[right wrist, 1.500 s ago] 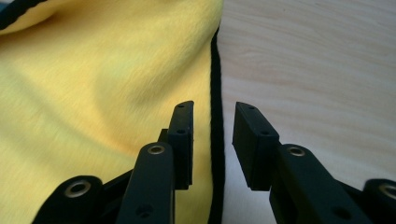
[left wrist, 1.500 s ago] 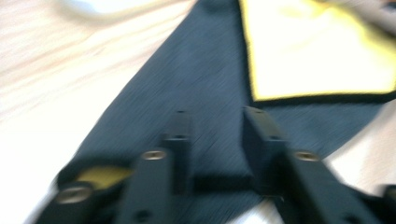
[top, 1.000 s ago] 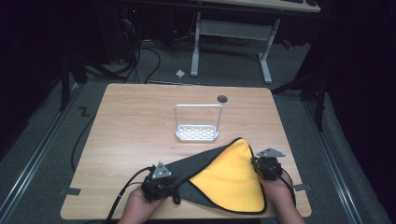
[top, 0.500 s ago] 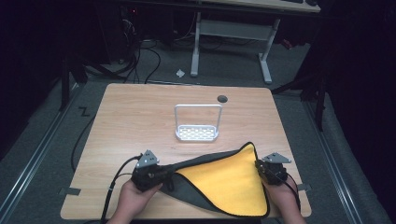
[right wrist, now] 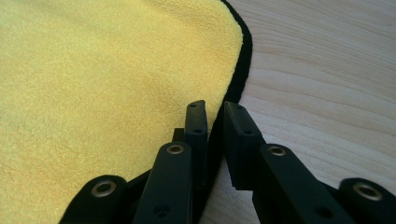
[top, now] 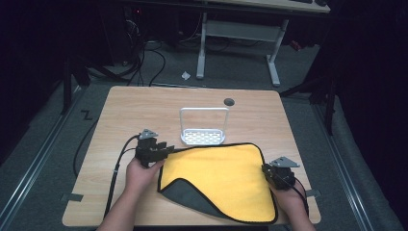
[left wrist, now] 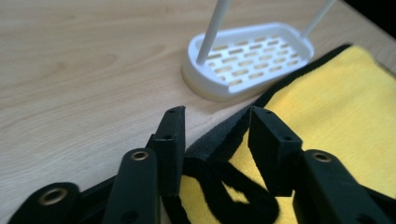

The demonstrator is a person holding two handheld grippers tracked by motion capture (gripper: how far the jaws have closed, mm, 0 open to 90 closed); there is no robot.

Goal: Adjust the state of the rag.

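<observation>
Cloth (top: 226,175), yellow with a black border, is lying spread on the tabletop (top: 144,110), one corner folded over. Its far left corner is lying between the jaws of the left hand-held gripper (top: 161,150), which have just been opening and are now spread. Its right edge is being pinched by the right hand-held gripper (top: 269,172). One cloth, one white soap dish (top: 203,137) and two hand-held grippers are being counted.

Left gripper (top: 166,149): black two-jaw tool, jaws just opened and standing apart, pointing right.
Right gripper (top: 267,169): black, jaws nearly together, pinching.
Hands: low, forearms entering from below.
</observation>
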